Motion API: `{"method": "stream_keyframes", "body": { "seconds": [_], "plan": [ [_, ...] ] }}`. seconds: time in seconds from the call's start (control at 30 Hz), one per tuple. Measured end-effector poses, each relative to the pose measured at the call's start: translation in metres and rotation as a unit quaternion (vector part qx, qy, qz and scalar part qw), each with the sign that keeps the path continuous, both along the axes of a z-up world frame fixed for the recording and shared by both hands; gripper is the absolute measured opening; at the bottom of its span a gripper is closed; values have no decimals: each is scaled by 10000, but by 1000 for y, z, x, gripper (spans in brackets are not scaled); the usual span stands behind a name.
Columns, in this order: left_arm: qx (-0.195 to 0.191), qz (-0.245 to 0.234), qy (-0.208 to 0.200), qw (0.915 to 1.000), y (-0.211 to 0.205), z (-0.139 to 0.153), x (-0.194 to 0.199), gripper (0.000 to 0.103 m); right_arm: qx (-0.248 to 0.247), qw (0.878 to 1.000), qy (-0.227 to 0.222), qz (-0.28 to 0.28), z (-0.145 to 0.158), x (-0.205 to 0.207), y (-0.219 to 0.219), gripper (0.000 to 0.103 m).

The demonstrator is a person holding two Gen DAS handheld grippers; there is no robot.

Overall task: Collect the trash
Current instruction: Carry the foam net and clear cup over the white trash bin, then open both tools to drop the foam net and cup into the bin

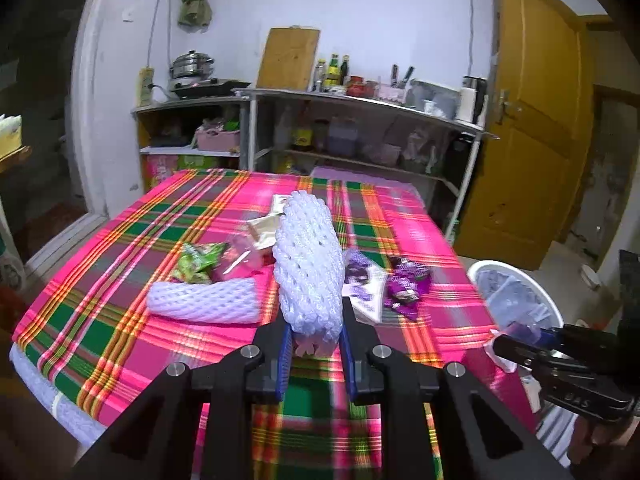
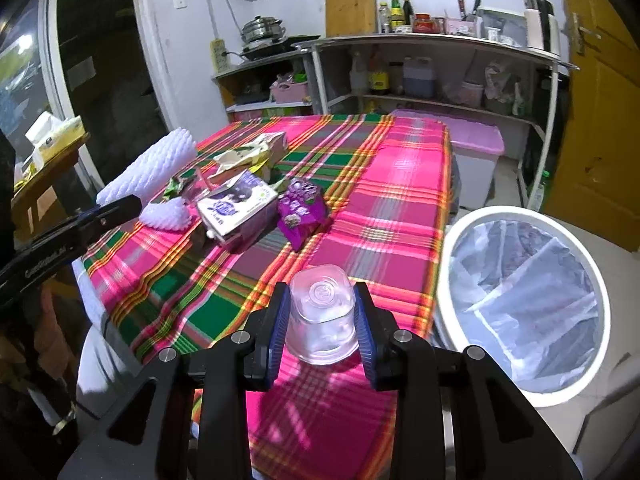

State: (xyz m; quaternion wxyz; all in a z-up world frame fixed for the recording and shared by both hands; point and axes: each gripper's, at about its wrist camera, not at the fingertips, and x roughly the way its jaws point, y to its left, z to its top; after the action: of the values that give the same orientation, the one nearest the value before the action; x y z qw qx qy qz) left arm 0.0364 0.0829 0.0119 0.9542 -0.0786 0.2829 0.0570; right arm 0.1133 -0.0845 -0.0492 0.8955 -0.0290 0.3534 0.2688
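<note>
A: What is sitting nearest in the left wrist view?

B: The left gripper is clamping a white foam net sleeve between its blue pads, holding it up above the plaid tablecloth.

A: And the right one?

B: The right gripper is squeezing a clear plastic cup, bottom facing the camera, over the near edge of the table.

A: Where is the bin?

B: A white trash bin lined with a clear bag is standing just beside the table, on the right.

A: What is lying farther out?

B: A second foam sleeve, a green wrapper, a milk carton and a purple wrapper are lying mid-table. Beyond them, kitchen shelves are lining the wall.
</note>
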Motion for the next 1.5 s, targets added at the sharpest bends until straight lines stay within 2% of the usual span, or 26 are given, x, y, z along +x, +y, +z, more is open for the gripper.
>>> {"method": "stream_keyframes", "body": {
  "seconds": [0.27, 0.6, 0.97, 1.37, 1.43, 1.5],
  "plan": [
    [-49, -597, 9, 9982, -41, 4, 16, 21, 42, 9989, -60, -453, 6, 6, -36, 33],
    [-39, -1412, 198, 9898, -102, -5, 50, 21, 101, 9930, 7, -1173, 1, 22, -94, 33],
    [-98, -2306, 709, 9704, -171, -28, 93, 21, 187, 9847, 454, -1671, -28, 46, -145, 33],
    [-74, -2875, 1199, 9502, -223, -54, 127, 22, 148, 9796, 840, -1821, -52, 63, -169, 34],
    [-77, -2922, 1286, 9477, -228, -57, 131, 23, 153, 9790, 859, -1845, -53, 63, -171, 38],
    [-102, -2950, 1368, 9456, -230, -59, 134, 24, 173, 9791, 822, -1852, -51, 62, -173, 51]
  ]
}}
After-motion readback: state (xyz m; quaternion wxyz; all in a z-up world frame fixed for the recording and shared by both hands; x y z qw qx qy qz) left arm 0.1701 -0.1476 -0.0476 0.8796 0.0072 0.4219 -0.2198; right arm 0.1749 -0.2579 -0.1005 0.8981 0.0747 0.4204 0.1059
